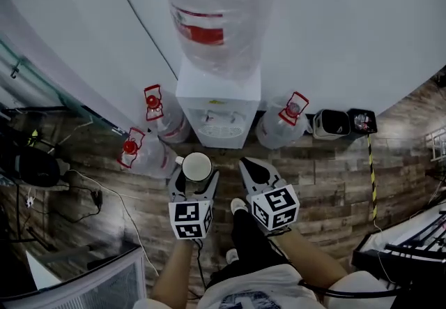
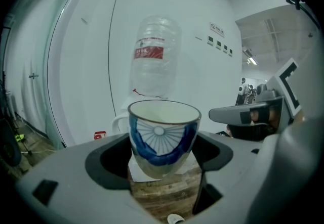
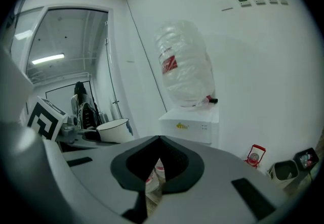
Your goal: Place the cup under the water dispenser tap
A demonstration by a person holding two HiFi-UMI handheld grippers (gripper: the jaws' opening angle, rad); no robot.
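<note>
Cup [image 1: 197, 166] upright, rim up, clamped between left gripper [image 1: 196, 181] jaws; handle off to fingers' left. Taps [image 1: 221, 118] ahead of fingertips, slightly right, well apart from cup; grille [image 1: 219, 132] just under taps. Right gripper [image 1: 254, 169] beside left one, jaws together, empty. Wood floor [image 1: 334, 168] below. Spare bottles [image 1: 164, 121] flank dispenser [image 1: 218, 95]. White wall beyond.

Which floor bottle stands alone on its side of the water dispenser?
The lone bottle right of the water dispenser in the head view; the wall-side bottle and the nearer bottle stand together on its left.
</note>
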